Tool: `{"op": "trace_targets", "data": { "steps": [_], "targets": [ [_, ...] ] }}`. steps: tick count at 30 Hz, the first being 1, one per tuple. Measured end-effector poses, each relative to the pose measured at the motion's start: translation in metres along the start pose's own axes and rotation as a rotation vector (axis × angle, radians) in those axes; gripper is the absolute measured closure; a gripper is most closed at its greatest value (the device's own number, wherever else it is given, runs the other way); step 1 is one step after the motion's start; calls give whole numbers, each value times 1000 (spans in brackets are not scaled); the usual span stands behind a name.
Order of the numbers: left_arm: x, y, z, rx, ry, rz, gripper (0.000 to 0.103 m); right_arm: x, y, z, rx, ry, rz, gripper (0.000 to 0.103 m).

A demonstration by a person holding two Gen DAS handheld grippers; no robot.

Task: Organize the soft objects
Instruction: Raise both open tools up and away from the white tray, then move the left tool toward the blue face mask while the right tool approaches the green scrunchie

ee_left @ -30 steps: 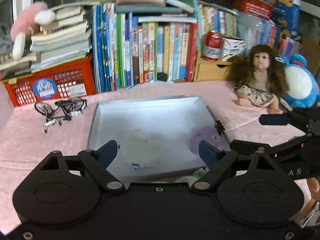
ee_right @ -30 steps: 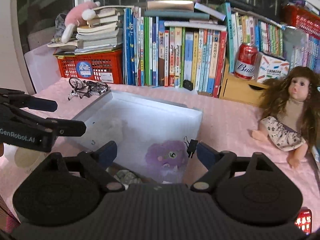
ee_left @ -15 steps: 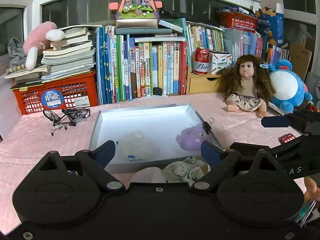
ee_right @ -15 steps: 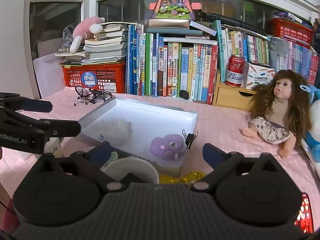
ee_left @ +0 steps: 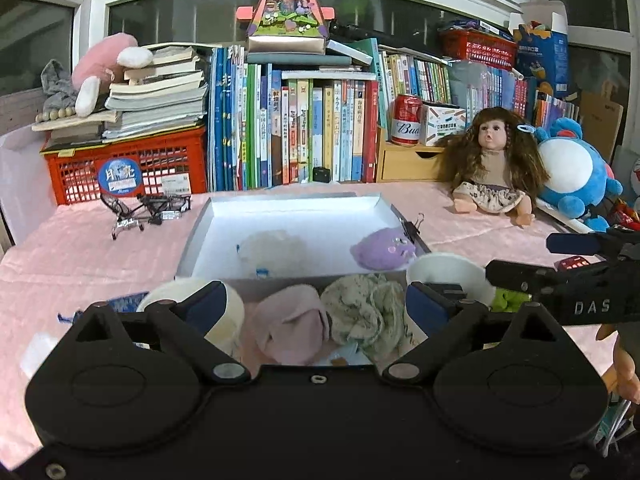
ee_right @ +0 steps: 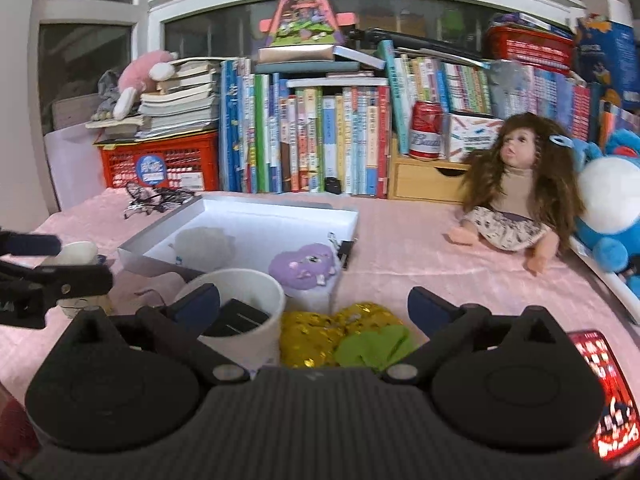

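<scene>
purple plush [ee_left: 383,249] lies squashed in white tray [ee_left: 296,205]; both grippers' fingers spread.

We read "Bud" in white script on the red can [ee_left: 407,120] far ahead of the left claw [ee_left: 316,302], and "DAS" in white letters on the right claw's [ee_left: 524,258] black body.

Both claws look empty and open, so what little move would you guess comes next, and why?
Probably the left claw dips forward onto the pink soft bundle right between its fingers. That bundle and the crumpled floral cloth lie outside the white tray, while a purple plush and a white fluffy piece already sit inside it. Both claws are open and hold nothing.
</scene>
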State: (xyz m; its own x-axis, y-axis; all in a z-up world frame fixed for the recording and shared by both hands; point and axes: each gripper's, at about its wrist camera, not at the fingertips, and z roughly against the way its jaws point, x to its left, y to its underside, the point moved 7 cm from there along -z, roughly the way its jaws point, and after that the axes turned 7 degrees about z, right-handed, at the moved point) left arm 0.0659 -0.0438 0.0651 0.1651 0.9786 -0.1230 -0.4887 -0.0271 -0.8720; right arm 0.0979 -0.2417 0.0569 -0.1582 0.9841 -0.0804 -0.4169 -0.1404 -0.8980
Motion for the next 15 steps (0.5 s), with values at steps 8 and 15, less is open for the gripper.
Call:
{"op": "trace_targets", "data": {
  "steps": [8,15],
  "targets": [
    [0,30,6,-42,-26,-4,3,-11,27,2,-21,47,-52,0],
    [-7,49,6,-55,-49,-30,3,-15,39,8,-40,80,-41,0]
  ]
}}
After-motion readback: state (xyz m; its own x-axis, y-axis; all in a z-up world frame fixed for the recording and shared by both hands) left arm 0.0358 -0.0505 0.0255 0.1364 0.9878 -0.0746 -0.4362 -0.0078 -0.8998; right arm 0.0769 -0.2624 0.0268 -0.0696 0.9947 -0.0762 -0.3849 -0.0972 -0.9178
